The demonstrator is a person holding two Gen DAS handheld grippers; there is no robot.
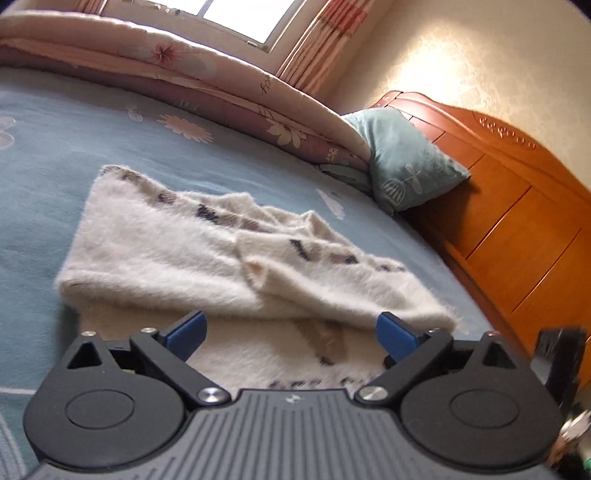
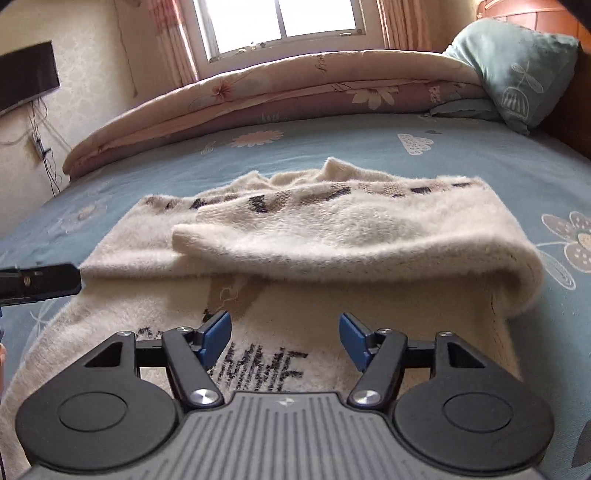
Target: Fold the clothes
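A fluffy cream sweater (image 1: pixel 229 266) with dark and brown knitted marks lies partly folded on the blue flowered bedsheet (image 1: pixel 74 155). Its far part is doubled over the near part. My left gripper (image 1: pixel 291 334) hovers just above the near layer, blue pads wide apart, nothing between them. In the right wrist view the same sweater (image 2: pixel 332 236) shows a thick folded roll across the middle. My right gripper (image 2: pixel 284 338) stands open over the near layer with dark lettering, gripping nothing. The left gripper's black finger (image 2: pixel 48 282) shows at the left edge beside the sweater.
A rolled pink flowered quilt (image 2: pixel 295 85) runs along the far side of the bed. A teal pillow (image 1: pixel 402 162) leans on the orange wooden headboard (image 1: pixel 517 206). A window (image 2: pixel 280 22) with curtains is behind. A dark screen (image 2: pixel 26 74) hangs on the left wall.
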